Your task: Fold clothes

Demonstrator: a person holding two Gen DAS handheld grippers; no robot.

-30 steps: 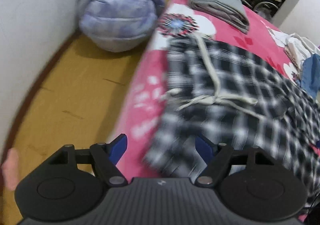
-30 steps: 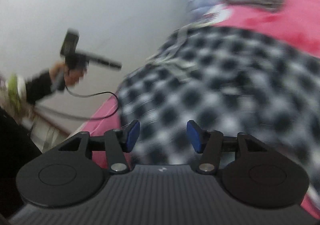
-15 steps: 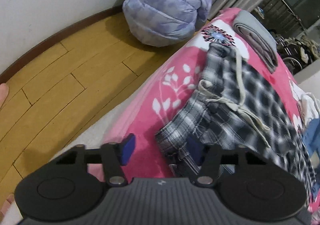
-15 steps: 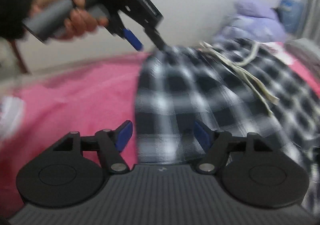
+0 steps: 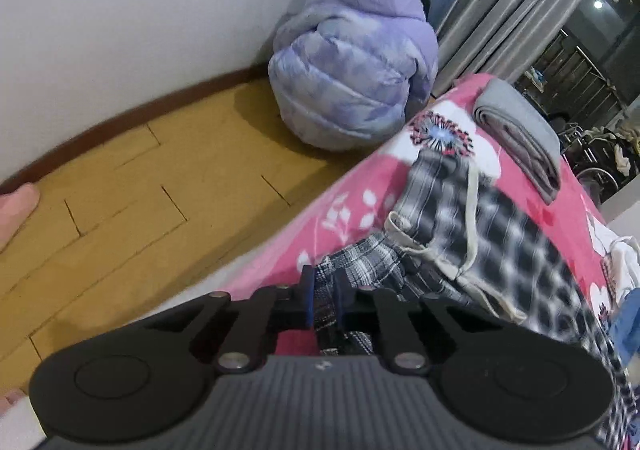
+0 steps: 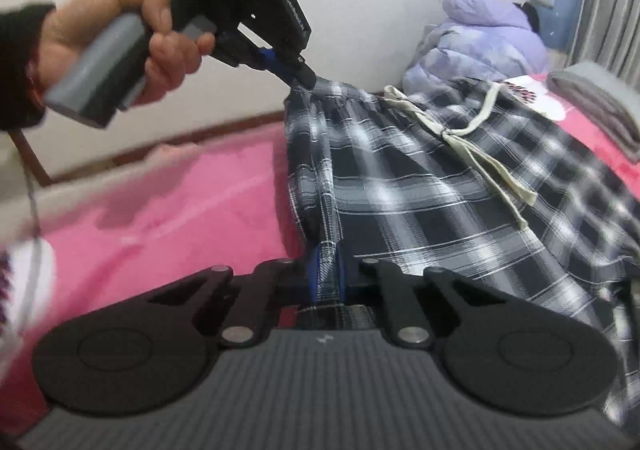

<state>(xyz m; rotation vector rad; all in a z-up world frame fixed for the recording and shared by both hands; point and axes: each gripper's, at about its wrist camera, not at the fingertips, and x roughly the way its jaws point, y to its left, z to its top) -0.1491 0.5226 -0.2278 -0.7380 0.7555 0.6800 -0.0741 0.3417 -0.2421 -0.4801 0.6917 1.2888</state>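
Right wrist view: both grippers clamped on plaid drawstring pants.
Left gripper pinches what looks like the waistband corner; right gripper grips an edge over the pink blanket.

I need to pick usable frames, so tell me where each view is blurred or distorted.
Left wrist view: fisheye bends the skirting; the plaid pants smear mid-frame, while fabric at the left tongs is sharp. Right wrist view: the pink bedcover streaks at the left edge; the right tongs and the hand are fairly crisp.
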